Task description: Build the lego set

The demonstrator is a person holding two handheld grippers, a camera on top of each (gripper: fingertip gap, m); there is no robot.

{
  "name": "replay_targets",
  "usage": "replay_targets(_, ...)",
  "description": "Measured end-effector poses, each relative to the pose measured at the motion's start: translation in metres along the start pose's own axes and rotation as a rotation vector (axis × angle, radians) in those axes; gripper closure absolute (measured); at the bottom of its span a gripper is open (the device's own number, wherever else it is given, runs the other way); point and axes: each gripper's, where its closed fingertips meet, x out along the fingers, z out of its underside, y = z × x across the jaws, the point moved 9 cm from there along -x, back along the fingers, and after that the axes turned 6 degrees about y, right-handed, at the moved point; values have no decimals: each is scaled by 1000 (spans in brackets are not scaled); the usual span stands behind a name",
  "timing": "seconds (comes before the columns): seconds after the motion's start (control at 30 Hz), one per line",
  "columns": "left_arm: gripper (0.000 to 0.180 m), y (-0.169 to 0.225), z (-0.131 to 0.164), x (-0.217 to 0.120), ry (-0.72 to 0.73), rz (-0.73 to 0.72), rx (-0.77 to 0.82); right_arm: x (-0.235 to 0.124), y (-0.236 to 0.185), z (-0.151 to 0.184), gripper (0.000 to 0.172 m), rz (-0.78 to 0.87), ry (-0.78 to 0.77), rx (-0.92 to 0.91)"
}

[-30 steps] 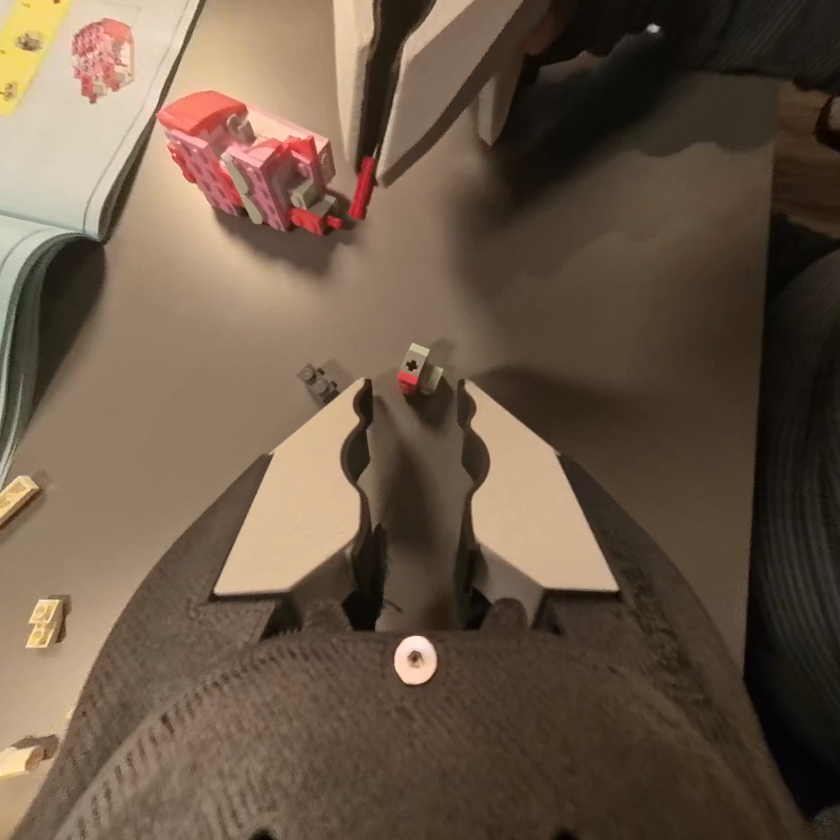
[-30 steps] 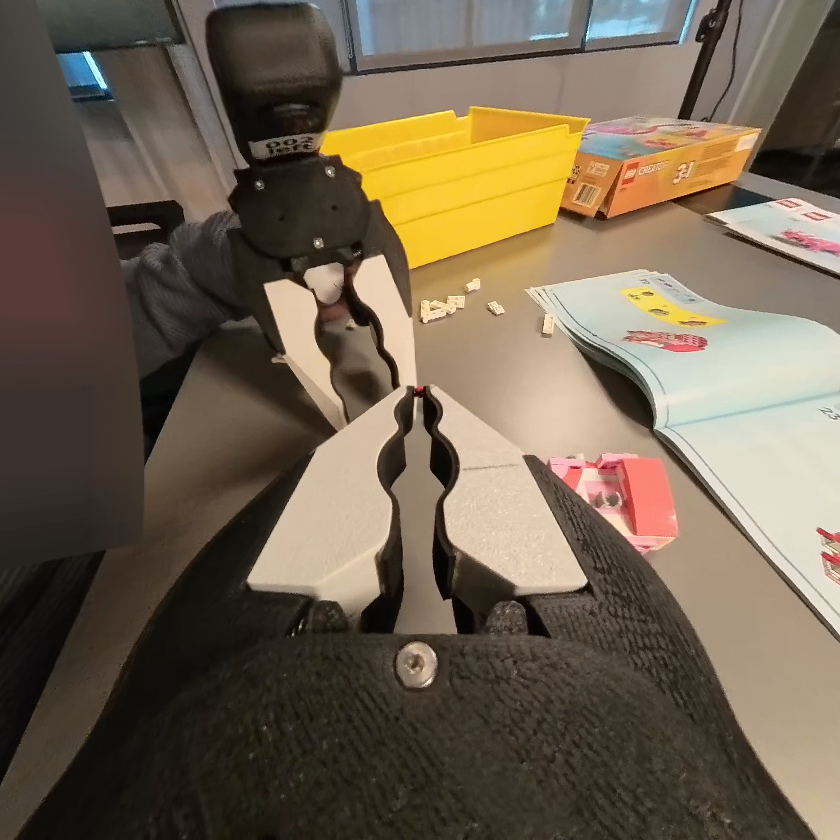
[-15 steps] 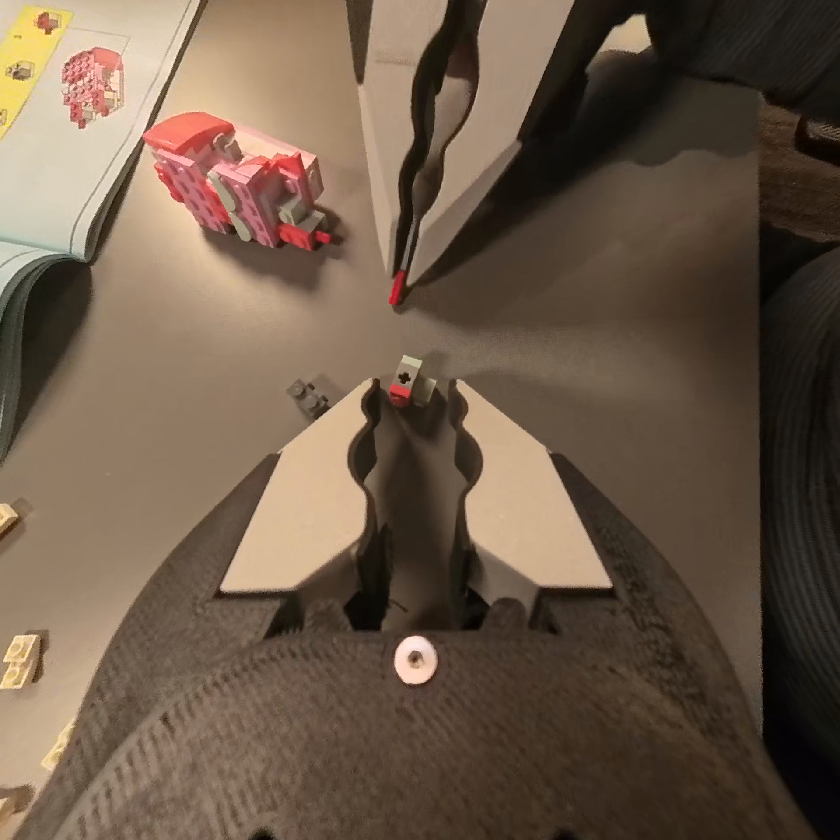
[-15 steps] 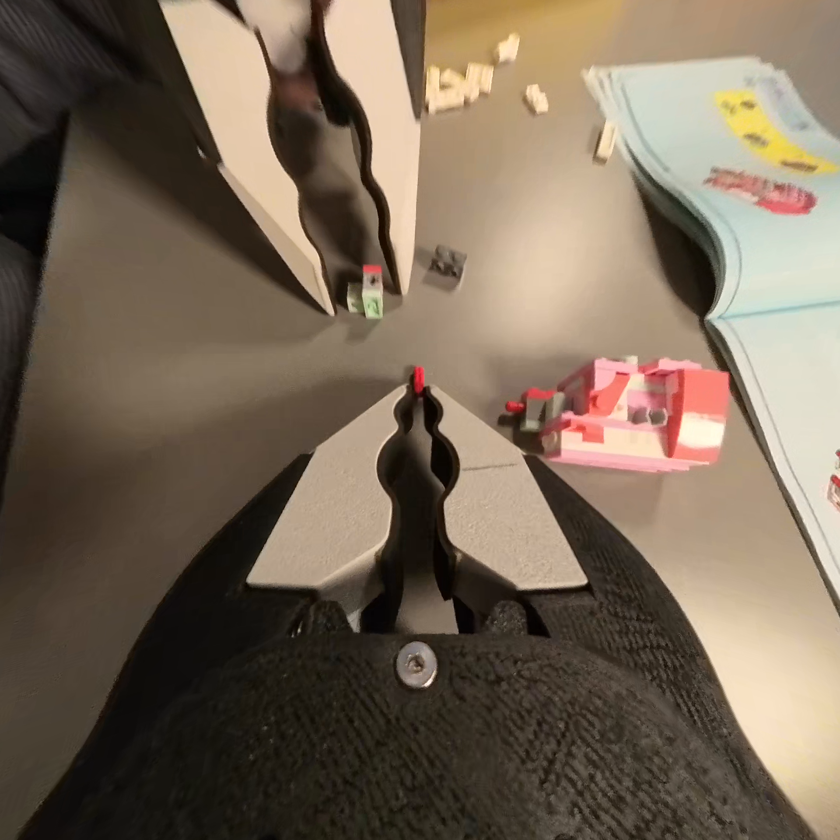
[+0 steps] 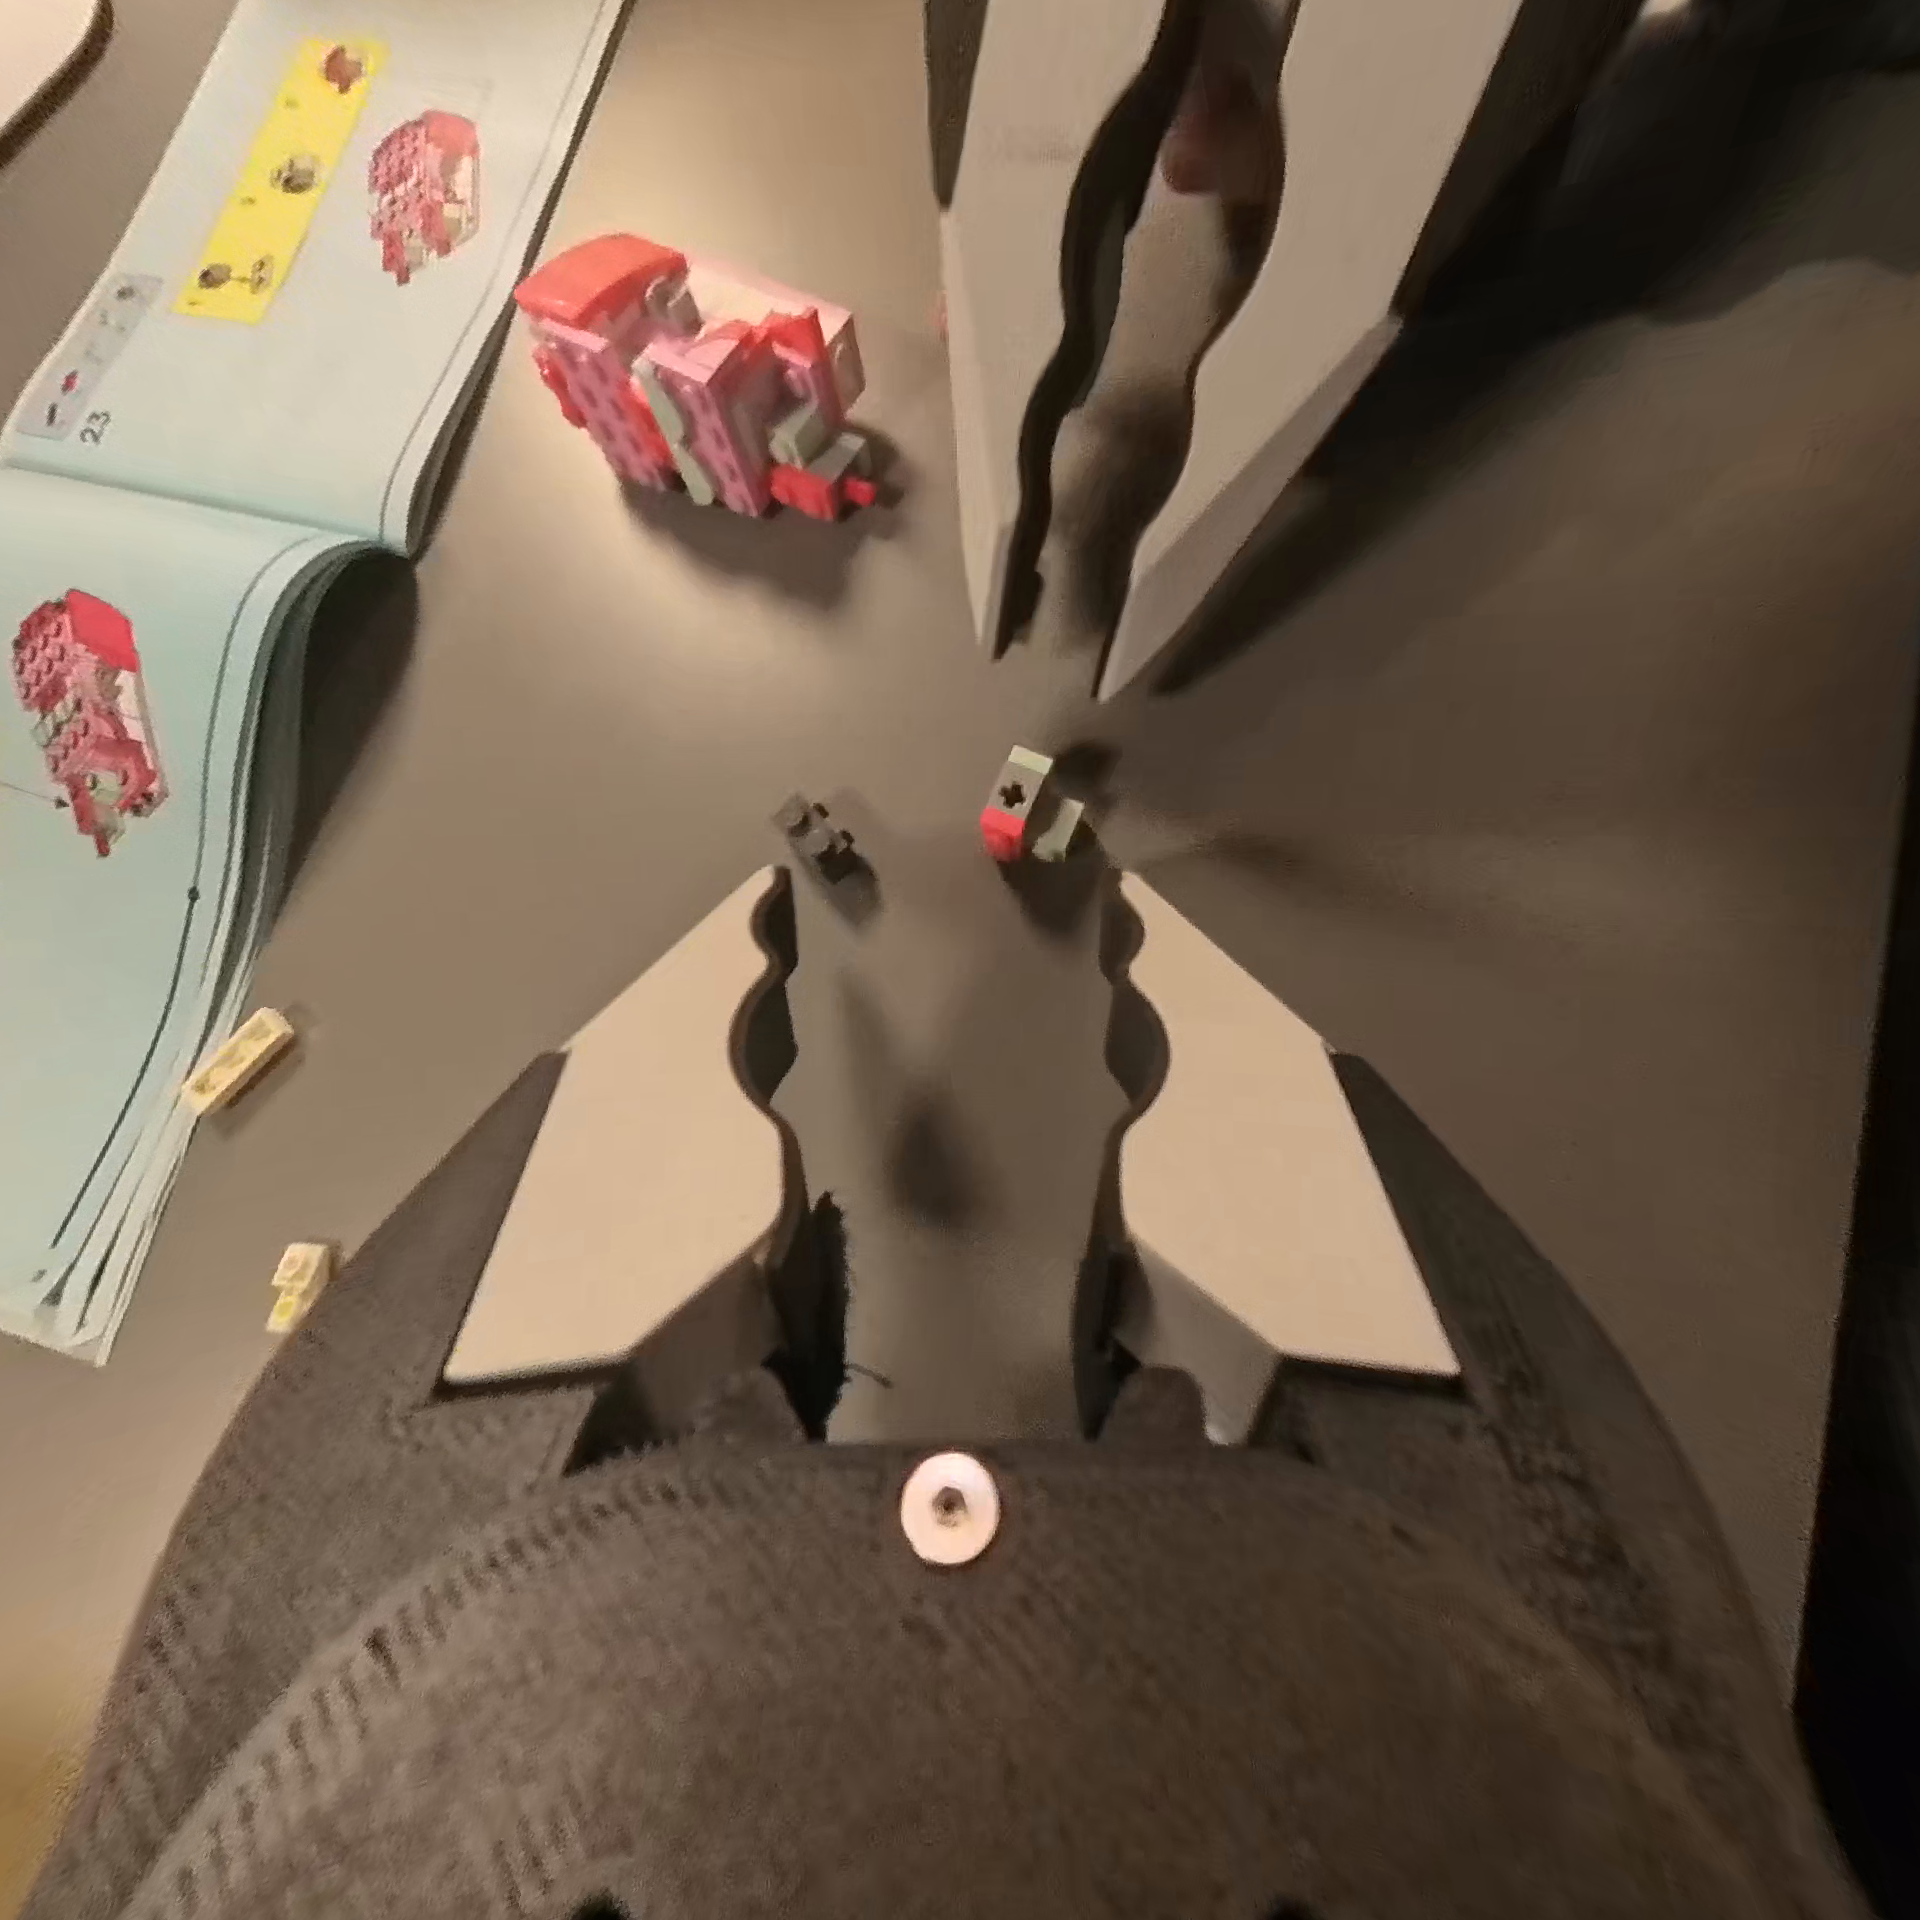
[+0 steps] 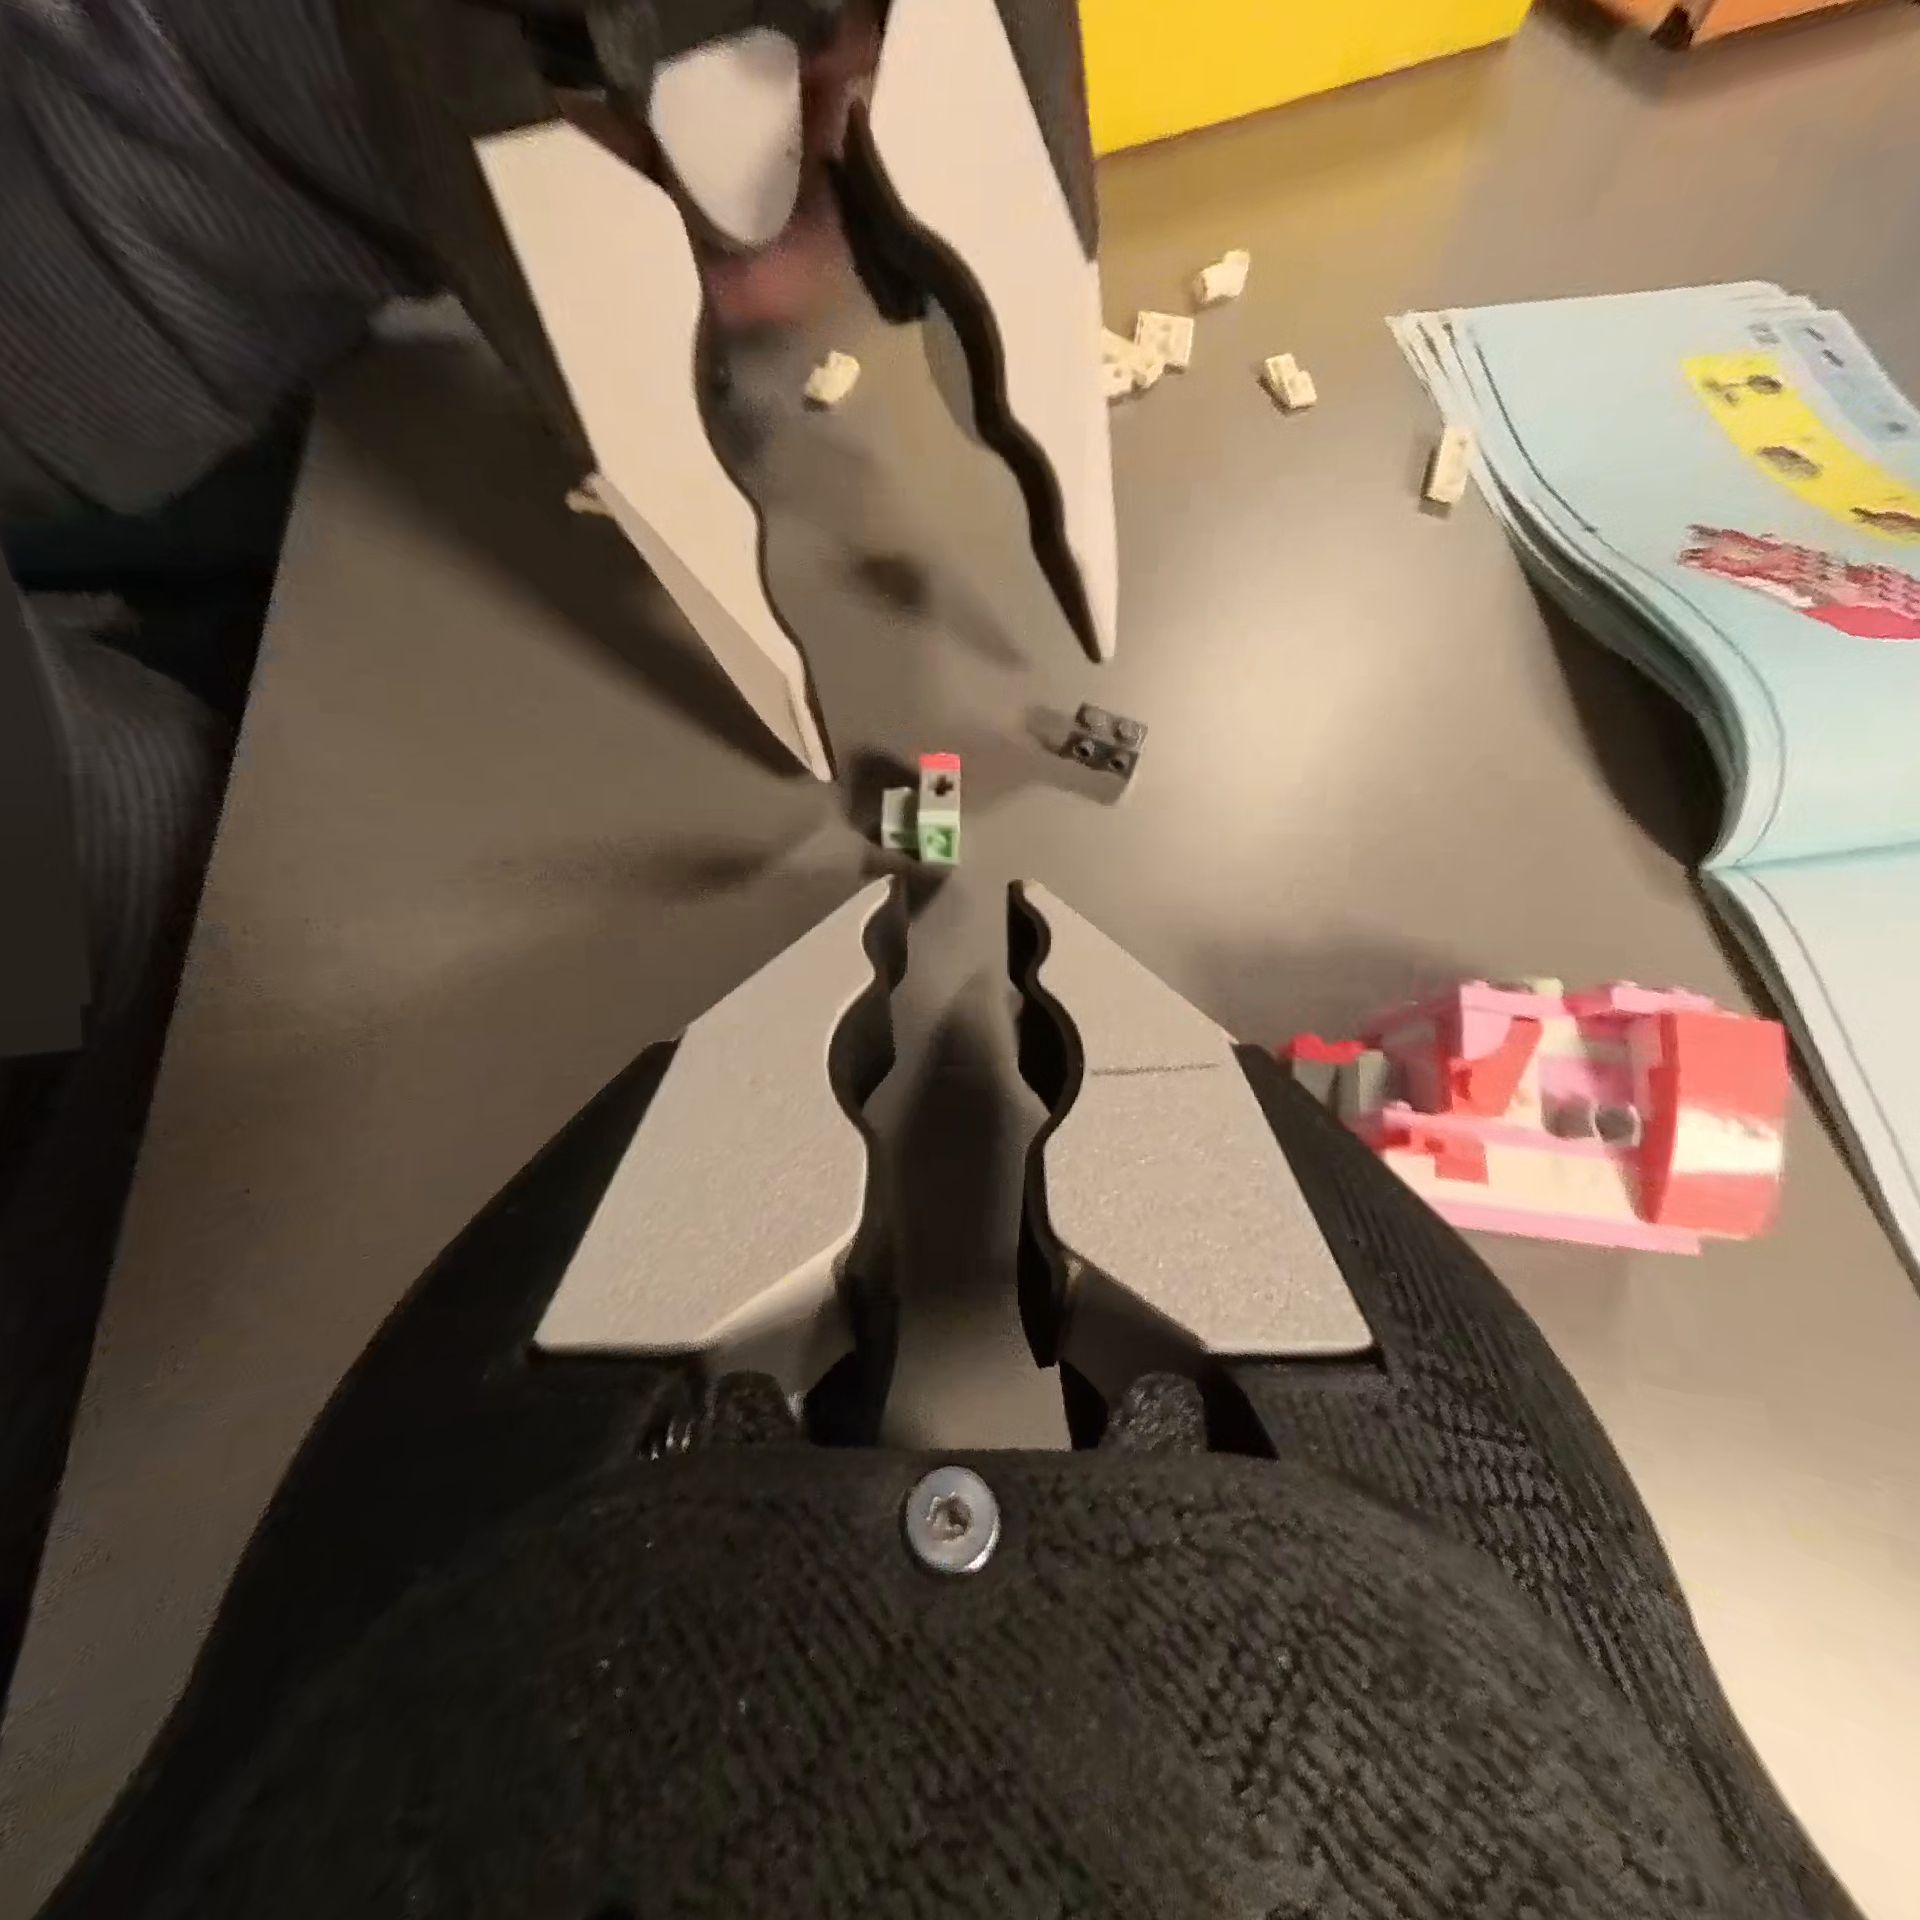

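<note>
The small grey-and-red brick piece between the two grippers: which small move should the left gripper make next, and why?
Probably shift the left gripper slightly rightward and forward. Its jaws stand open and empty, and the grey-and-red piece lies just beyond its right fingertip, off-centre.

A matte grey-brown desk [image 5: 1455, 935] fills both views under warm, dim light; beyond its edge, perhaps dark floor.

I'm seeing warm, dim indoor light on the counter [image 5: 1455, 935], with soft shadows fanning out around its middle. Motion blur smears both views, worst on the pink brick model [image 6: 1558, 1122] at 3 o'clock. Wide-angle bending stretches the edges.
</note>
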Motion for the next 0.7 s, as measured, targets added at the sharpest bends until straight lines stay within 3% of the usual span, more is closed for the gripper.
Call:
replay_targets(0.17,122,4,-5,-6,31,14,2,8,-4,-9,156,46,49,-31)
replay_targets(0.43,121,20,-8,-6,-46,-21,49,17,-5,-12,166,38,28,-28)
replay_targets(0.57,122,19,-7,-6,-65,-27,49,16,-6,-14,160,44,56,-26)
replay_targets(0.7,123,16,-7,-6,-78,-30,47,24,-5,-11,159,26,-26,12)
